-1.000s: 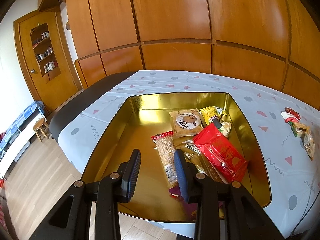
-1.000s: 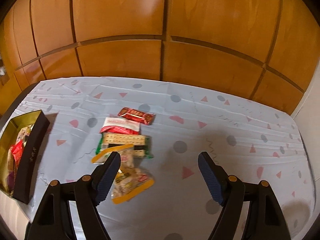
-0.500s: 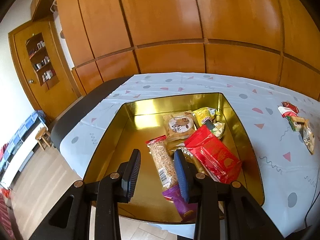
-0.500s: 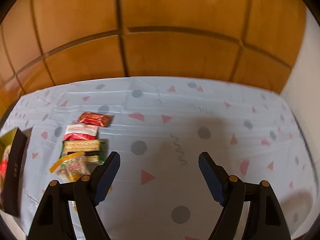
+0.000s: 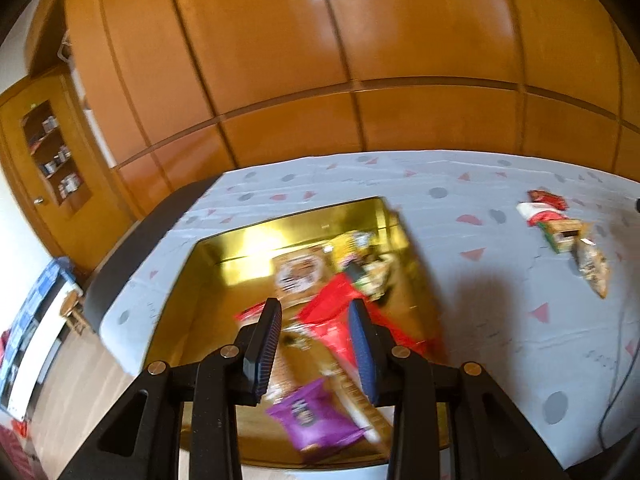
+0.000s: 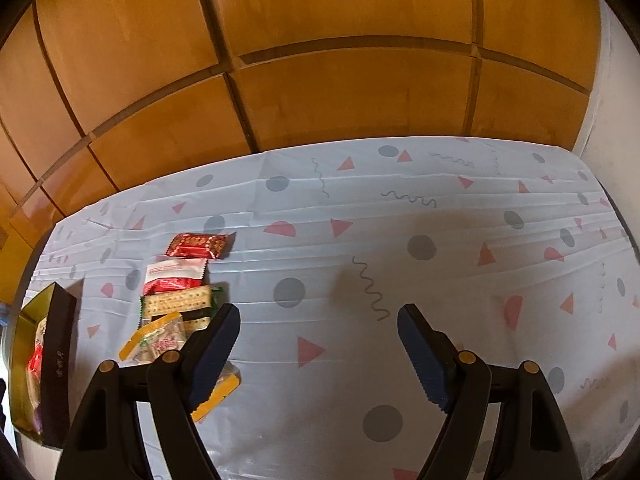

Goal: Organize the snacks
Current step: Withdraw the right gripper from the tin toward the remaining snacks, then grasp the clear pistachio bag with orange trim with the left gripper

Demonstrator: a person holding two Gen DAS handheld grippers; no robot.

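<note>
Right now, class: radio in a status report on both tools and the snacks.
Left tool open over gold tin, empty. Right tool open, empty. Loose snacks beside it on tablecloth. Nothing blocking.

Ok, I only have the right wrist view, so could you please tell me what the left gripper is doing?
Observer: The left gripper hovers over the gold tin, jaws apart, apparently gripping nothing.
Operator: Thank you. What lies nearest the tin's front edge?
Observer: A purple packet, blurred by motion.
Operator: And what is further back?
Observer: A beige packet with a round white label, behind a large red packet.
</note>
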